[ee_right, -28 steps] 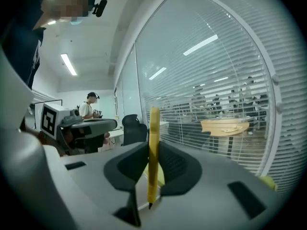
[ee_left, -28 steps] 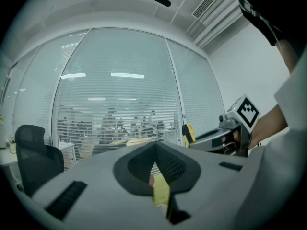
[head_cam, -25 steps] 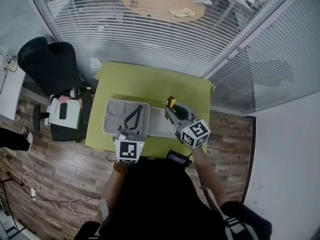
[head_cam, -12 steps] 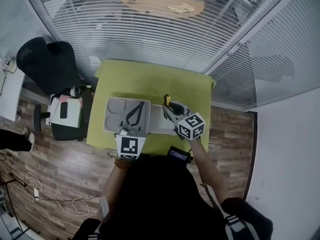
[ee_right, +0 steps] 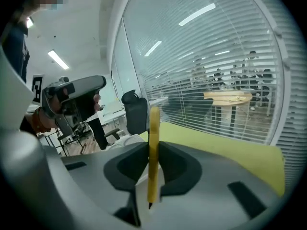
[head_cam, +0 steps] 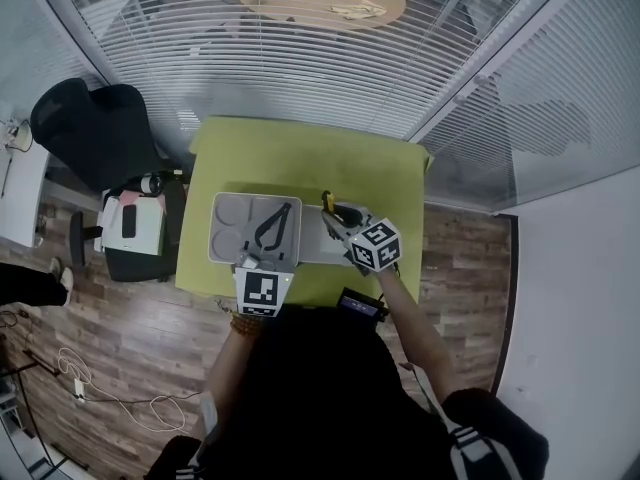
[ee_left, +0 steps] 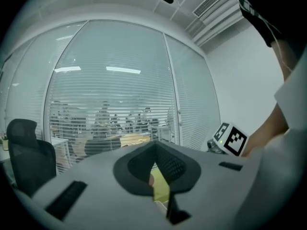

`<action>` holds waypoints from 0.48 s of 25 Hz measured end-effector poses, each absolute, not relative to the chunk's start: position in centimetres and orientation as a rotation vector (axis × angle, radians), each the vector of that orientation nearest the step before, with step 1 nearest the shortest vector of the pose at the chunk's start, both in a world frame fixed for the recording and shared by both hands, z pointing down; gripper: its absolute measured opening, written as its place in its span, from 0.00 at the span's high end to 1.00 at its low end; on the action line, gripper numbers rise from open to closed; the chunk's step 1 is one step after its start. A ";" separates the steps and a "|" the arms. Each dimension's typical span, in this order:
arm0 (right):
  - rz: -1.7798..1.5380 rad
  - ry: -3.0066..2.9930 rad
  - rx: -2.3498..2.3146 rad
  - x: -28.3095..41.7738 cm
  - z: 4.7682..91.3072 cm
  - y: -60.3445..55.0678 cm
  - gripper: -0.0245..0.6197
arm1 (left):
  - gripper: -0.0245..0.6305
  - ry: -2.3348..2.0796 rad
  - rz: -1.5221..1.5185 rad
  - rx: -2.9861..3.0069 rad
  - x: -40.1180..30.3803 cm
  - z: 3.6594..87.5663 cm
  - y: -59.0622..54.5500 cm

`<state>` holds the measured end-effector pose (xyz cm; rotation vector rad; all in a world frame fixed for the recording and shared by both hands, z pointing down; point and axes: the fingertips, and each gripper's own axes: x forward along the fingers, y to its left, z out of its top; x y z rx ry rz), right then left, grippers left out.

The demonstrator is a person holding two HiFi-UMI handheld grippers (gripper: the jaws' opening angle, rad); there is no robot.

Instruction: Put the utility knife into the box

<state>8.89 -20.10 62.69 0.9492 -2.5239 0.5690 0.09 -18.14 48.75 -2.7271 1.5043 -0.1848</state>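
Green tabletop (head_cam: 300, 158) carries the grey box (head_cam: 214, 230), which lies open-topped with dark pliers (head_cam: 272, 228) in one compartment. The left tool (head_cam: 265, 260) waits at the box's near edge, pads together on nothing, probably ready to steady it. The right tool (head_cam: 334, 214) is clamped on the yellow knife (head_cam: 327, 203), which stands upright between its pads, just right of the box, so it can likely be carried across and lowered in.

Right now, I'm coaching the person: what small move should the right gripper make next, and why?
Probably carry the right gripper left, over the gray box: it is shut on the yellow utility knife, which is right of the box's compartments.
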 end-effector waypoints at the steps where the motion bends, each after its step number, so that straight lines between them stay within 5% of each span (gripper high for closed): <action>1: 0.570 -2.515 0.940 8.9 63.1 -20.1 0.86 | 0.95 1.503 -0.187 -2.728 0.1 48.8 -18.1; 12: 0.715 -2.446 0.880 9.3 67.7 -19.8 0.86 | 0.95 1.504 -0.197 -2.762 0.6 50.0 -18.0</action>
